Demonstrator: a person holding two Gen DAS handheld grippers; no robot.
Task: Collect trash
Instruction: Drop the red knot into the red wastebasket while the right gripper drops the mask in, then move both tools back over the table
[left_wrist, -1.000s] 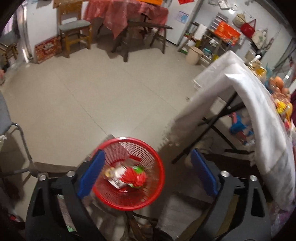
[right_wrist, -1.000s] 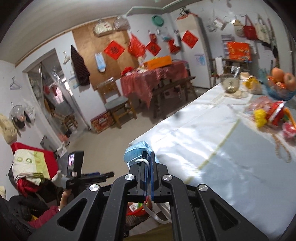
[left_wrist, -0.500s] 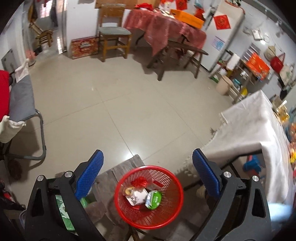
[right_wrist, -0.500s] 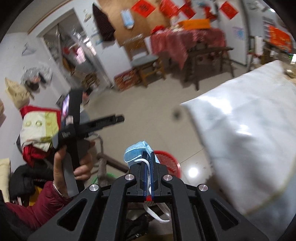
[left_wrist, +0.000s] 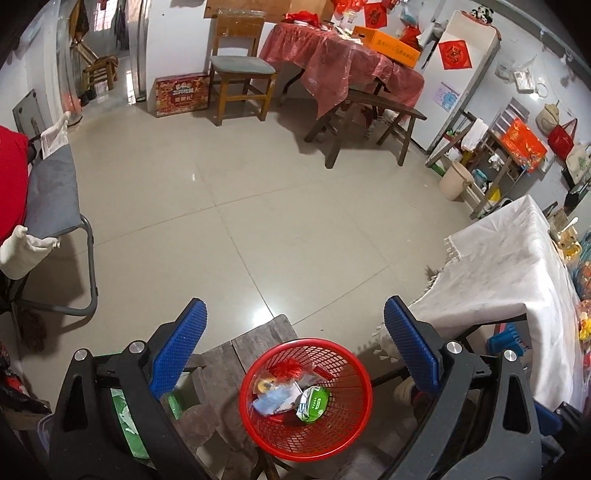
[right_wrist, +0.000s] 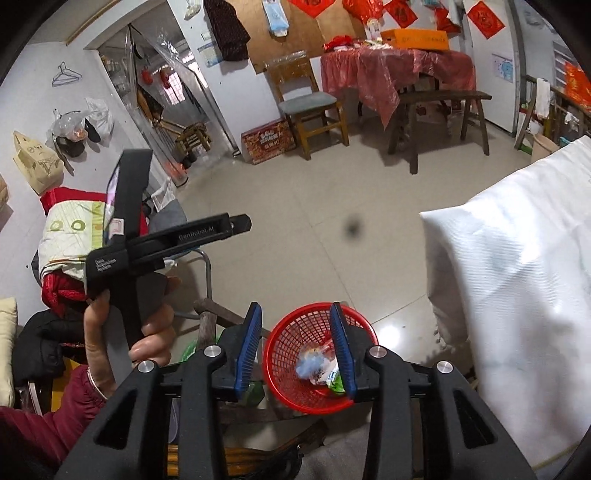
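A red mesh basket (left_wrist: 334, 439) stands on a dark wooden stool (left_wrist: 255, 343) below both grippers; it also shows in the right wrist view (right_wrist: 284, 365). In it lie a light blue face mask (left_wrist: 269, 400), a green-and-white carton (left_wrist: 314, 403) and red scraps. In the right wrist view the mask (right_wrist: 308, 363) is blurred. My left gripper (left_wrist: 293, 334) is open and empty above the basket. My right gripper (right_wrist: 295, 339) is open and empty above the basket. The left gripper's body (right_wrist: 147, 243), held in a hand, shows in the right wrist view.
A table with a white cloth (left_wrist: 517, 266) stands right of the basket, also in the right wrist view (right_wrist: 517, 266). A grey folding chair (left_wrist: 51, 199) is at the left. A wooden chair (left_wrist: 240, 74) and red-covered table (left_wrist: 343, 66) stand at the far wall.
My right gripper has opened and let go of the blue mask, which now lies in the basket. Both grippers have swung to look over the basket and floor.
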